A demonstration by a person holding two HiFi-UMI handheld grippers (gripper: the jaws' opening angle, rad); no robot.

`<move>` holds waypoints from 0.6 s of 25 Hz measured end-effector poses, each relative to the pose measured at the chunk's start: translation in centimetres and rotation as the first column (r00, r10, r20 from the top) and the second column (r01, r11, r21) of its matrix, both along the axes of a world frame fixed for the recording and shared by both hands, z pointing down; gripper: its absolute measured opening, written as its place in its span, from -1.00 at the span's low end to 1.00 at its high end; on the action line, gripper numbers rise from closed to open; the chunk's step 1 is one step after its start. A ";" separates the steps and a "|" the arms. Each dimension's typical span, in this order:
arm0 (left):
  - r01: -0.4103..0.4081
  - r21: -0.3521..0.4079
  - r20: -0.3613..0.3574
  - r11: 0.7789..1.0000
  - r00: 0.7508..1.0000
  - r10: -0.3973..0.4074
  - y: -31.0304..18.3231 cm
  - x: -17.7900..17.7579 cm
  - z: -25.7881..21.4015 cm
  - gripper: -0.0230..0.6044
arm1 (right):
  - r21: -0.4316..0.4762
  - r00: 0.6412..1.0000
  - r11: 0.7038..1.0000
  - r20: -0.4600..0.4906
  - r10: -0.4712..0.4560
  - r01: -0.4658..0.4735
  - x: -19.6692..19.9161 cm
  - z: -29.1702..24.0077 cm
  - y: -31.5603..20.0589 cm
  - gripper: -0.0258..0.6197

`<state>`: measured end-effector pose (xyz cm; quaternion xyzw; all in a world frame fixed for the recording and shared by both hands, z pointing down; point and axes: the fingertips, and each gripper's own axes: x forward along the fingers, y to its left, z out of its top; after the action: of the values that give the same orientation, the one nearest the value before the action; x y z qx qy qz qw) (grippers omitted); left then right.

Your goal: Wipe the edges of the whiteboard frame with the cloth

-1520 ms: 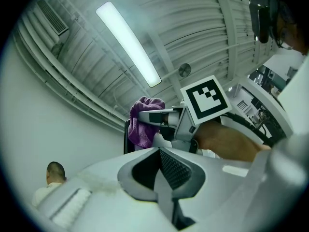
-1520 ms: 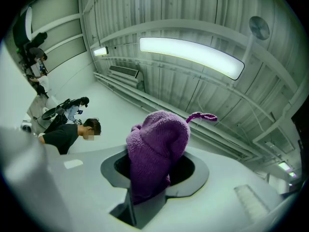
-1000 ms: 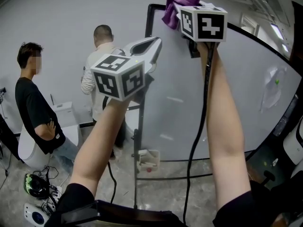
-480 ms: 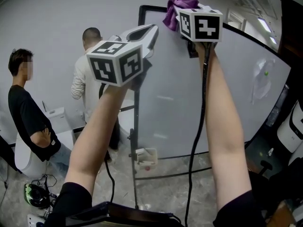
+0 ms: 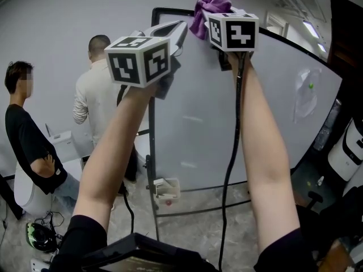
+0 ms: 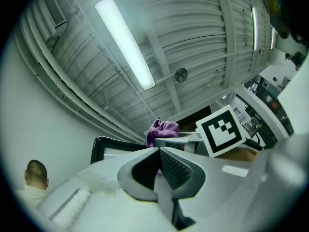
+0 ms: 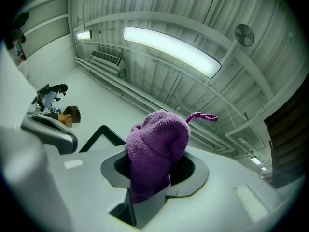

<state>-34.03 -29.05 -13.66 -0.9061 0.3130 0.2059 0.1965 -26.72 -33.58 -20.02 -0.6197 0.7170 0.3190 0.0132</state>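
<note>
A purple knitted cloth [image 5: 209, 5] sits at the top edge of the whiteboard's black frame [image 5: 151, 89], a little right of its upper left corner. My right gripper [image 5: 214, 15] is shut on the cloth [image 7: 157, 151], which bulges out between the jaws of the right gripper [image 7: 153, 180]. My left gripper [image 5: 180, 28] is raised just left of it, close to the board's top, shut with nothing in it. In the left gripper view the jaws of the left gripper [image 6: 159, 152] meet, with the cloth [image 6: 161, 130] and the frame corner [image 6: 98, 145] beyond.
Two people stand left of the board: one in a white shirt [image 5: 95, 98] with the back turned, one in a black T-shirt [image 5: 25, 137]. A small tray [image 5: 164, 189] hangs on the stand. A cable [image 5: 229, 169] drops from my right gripper. A helmet [image 5: 39, 237] lies on the floor.
The cloth in my right gripper has slid right along the top edge, away from the corner. My left gripper has risen closer to the top of the board.
</note>
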 end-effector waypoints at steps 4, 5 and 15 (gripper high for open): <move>0.017 -0.006 -0.004 1.000 1.000 -0.017 0.6 3.9 0.4 -0.92 | 0.000 1.000 1.000 0.005 -0.020 0.020 4.0 0.5 1.0 -0.45; 0.021 -0.006 -0.001 1.000 1.000 -0.021 0.8 5.2 0.5 -0.92 | 0.001 1.000 1.000 0.011 -0.027 0.027 5.4 0.5 1.3 -0.45; 0.046 -0.007 -0.005 0.999 0.999 -0.046 1.3 13.0 0.1 -0.92 | -0.010 0.998 0.998 0.005 -0.068 0.068 12.7 0.9 1.9 -0.45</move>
<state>-21.07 -27.79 -13.51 -0.8988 0.3349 0.2028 0.1972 -13.97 -31.71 -19.08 -0.5958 0.7391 0.3134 0.0226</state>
